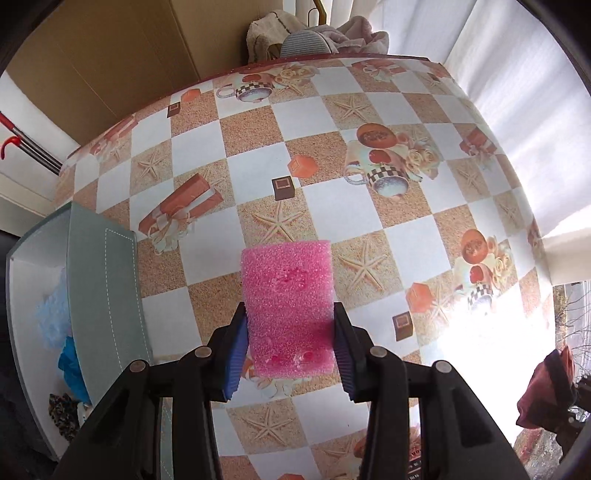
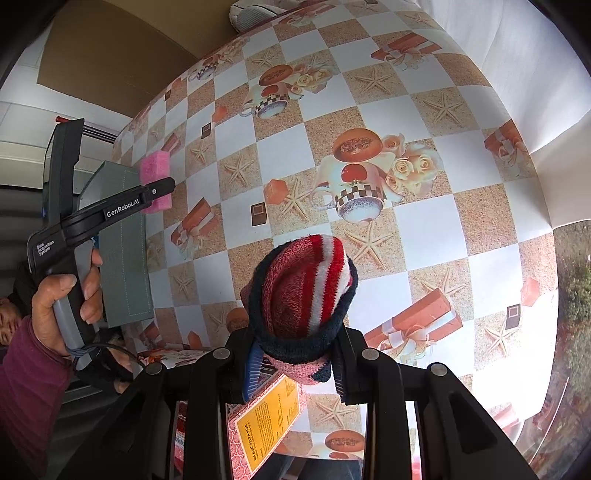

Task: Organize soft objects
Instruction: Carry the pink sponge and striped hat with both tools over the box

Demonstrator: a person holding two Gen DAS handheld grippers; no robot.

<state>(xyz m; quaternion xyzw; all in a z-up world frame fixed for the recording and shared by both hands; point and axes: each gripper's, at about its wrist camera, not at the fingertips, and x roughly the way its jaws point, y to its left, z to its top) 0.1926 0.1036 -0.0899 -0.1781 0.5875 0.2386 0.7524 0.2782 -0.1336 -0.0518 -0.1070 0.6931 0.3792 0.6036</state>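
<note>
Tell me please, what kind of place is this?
Probably a room in a home. The table wears a printed checkered oilcloth of cups and starfish, curtains hang at the window beside it, and towels are piled behind. A grey box holds soft items.

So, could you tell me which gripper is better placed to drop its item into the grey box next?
Probably the left gripper: its pink sponge hangs right beside the grey box, while the right gripper, holding the striped knit hat, sits farther away.
</note>
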